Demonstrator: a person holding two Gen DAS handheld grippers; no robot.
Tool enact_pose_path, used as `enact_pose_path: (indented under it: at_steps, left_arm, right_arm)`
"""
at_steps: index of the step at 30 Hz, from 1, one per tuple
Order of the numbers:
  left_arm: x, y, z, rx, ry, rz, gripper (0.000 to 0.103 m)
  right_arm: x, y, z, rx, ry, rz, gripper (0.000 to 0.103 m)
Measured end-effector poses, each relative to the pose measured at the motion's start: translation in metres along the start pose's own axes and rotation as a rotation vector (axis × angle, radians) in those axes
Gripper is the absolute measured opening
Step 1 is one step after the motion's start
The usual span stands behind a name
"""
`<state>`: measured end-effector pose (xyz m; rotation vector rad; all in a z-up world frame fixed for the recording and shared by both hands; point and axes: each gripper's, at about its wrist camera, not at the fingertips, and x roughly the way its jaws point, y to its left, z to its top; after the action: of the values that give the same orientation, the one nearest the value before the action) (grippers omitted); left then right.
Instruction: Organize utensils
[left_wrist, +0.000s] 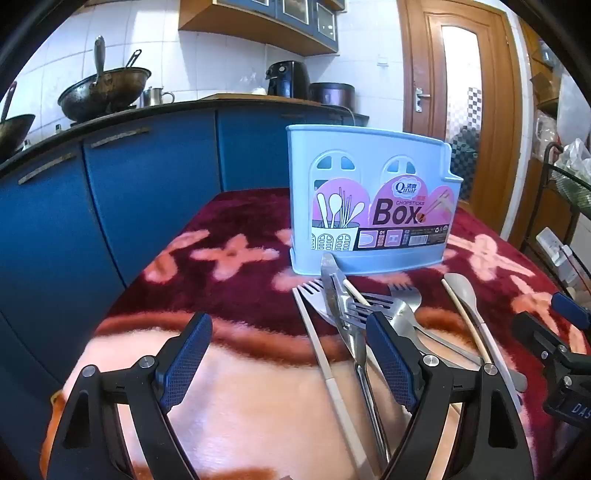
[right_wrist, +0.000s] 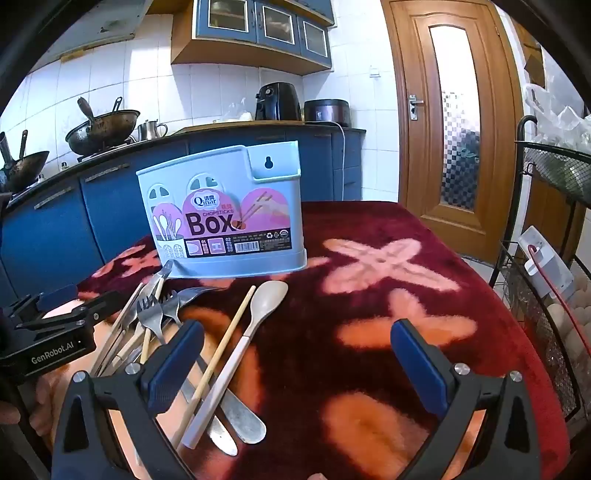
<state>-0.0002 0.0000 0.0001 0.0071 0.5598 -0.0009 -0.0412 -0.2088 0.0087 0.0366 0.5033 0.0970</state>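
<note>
A light blue chopsticks box (left_wrist: 373, 199) stands upright on the red flowered table cover; it also shows in the right wrist view (right_wrist: 225, 218). In front of it lies a pile of utensils: metal forks (left_wrist: 364, 306), a knife, chopsticks (right_wrist: 218, 354) and a beige spoon (right_wrist: 258, 302), which also shows in the left wrist view (left_wrist: 465, 299). My left gripper (left_wrist: 288, 358) is open and empty, just left of the pile. My right gripper (right_wrist: 299, 365) is open and empty, to the right of the pile, its left finger over the handles.
Blue kitchen cabinets (left_wrist: 110, 206) with woks on the counter stand left and behind. A wooden door (right_wrist: 454, 122) is at the back right. A black wire rack (right_wrist: 546, 280) with bags and eggs stands right of the table.
</note>
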Motion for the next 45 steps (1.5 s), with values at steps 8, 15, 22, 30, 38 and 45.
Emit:
enact_pose_path:
  at_steps: [8, 15, 22, 30, 38, 45]
  left_arm:
    - [0.0011, 0.0023, 0.0008, -0.002, 0.006, -0.007, 0.086]
    - [-0.0002, -0.0001, 0.0001, 0.003, -0.003, 0.001, 0.086]
    - [-0.0002, -0.0002, 0.0001, 0.003, -0.004, 0.002, 0.086]
    - [-0.0003, -0.0002, 0.0001, 0.002, -0.004, 0.001, 0.086]
    - [-0.0003, -0.0002, 0.0000, 0.003, -0.005, 0.002, 0.086]
    - [-0.0003, -0.0002, 0.0001, 0.003, -0.006, 0.001, 0.086]
  right_arm:
    - [0.0004, -0.0006, -0.0001, 0.001, -0.001, 0.002, 0.103]
    - [0.0002, -0.0005, -0.0001, 0.000, -0.001, 0.001, 0.103]
    - [0.0002, -0.0006, 0.0000, 0.000, -0.001, 0.001, 0.103]
    - [0.0000, -0.0009, -0.0002, 0.001, -0.002, 0.001, 0.103]
    - [-0.0001, -0.0009, -0.0004, 0.001, -0.002, 0.001, 0.103]
    - [-0.0003, -0.0009, -0.0003, 0.001, -0.002, 0.001, 0.103]
